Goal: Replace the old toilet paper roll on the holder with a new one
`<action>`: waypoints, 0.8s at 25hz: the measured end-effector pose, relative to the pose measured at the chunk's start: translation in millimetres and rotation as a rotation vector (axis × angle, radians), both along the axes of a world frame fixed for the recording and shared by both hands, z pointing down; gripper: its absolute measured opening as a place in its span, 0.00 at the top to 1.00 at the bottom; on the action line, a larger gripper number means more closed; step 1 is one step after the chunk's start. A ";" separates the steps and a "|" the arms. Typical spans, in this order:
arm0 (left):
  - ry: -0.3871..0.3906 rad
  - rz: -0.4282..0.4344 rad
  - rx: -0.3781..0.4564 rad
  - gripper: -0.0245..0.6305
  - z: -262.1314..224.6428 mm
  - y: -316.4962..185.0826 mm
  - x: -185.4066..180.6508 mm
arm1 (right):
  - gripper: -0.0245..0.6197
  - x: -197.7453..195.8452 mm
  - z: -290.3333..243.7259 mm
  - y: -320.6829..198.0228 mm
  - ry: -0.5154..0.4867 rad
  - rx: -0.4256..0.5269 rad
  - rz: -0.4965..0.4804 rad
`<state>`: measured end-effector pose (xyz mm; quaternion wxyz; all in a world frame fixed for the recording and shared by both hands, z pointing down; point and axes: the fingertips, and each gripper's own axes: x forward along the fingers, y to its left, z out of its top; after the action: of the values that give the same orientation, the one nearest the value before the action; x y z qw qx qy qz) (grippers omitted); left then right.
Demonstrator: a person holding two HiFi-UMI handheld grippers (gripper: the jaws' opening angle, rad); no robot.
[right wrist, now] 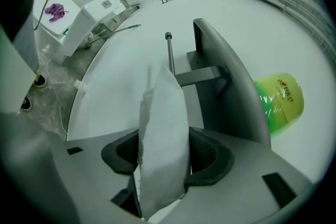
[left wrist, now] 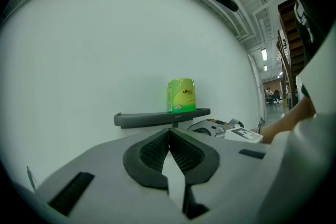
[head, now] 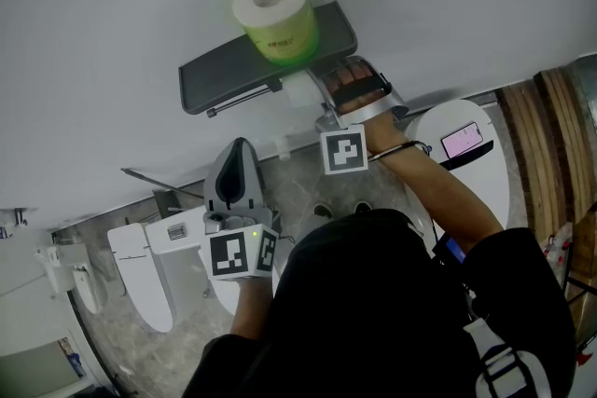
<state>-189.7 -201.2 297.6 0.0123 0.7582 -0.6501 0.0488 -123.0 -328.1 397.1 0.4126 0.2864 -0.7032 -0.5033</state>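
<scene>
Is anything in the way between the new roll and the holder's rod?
Nothing visible: the rod is bare. The old roll is clamped in the right hand-held gripper beside it, below the shelf holding the new roll.

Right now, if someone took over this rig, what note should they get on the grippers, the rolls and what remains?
The left gripper is shut and empty, held back from the holder.
The right gripper is shut on the old roll, a flattened white remnant, just below the shelf and in front of the rod.
The new roll, green-wrapped, stands on the shelf, untouched.
Done: the rod looks bare, so the old roll seems to be off it.
Left: set the old roll aside, take the new roll down and slide it onto the rod.
</scene>
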 end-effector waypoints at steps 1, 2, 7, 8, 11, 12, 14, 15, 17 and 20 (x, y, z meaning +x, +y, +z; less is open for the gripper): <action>-0.004 0.000 0.004 0.93 0.0 -0.6 -0.9 | 0.59 0.2 0.3 -0.9 0.002 0.003 0.002; -0.007 0.000 0.007 0.93 0.1 -1.3 -1.6 | 0.59 0.7 1.0 -1.6 0.005 0.007 0.004; -0.011 0.006 0.005 0.93 1.8 -4.0 -1.5 | 0.59 4.4 0.7 -3.3 0.025 0.039 0.013; -0.008 0.005 0.005 0.93 1.8 -4.5 -1.1 | 0.59 5.0 0.3 -3.2 0.028 0.047 0.012; -0.008 0.009 0.010 0.93 1.0 -5.7 0.0 | 0.59 6.3 -0.6 -3.9 0.044 0.069 0.021; -0.009 0.010 0.010 0.93 1.0 -6.0 -0.1 | 0.59 6.1 -1.5 -4.8 0.046 0.074 0.030; -0.007 0.010 0.009 0.93 1.0 -6.4 0.0 | 0.59 6.3 -3.0 -6.9 0.052 0.077 0.047; -0.005 0.011 0.011 0.93 0.9 -6.6 0.4 | 0.59 7.4 -3.4 -7.7 0.059 0.078 0.052; -0.004 0.014 0.013 0.93 0.9 -6.7 1.1 | 0.59 11.9 -4.0 -9.3 0.074 0.090 0.061; -0.003 0.019 0.016 0.93 0.4 -6.0 1.1 | 0.59 22.9 -4.6 -13.7 0.084 0.104 0.089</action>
<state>-188.5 -207.2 297.9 0.0046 0.7642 -0.6434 0.0448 -100.1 -341.8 392.5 0.4483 0.3172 -0.6447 -0.5318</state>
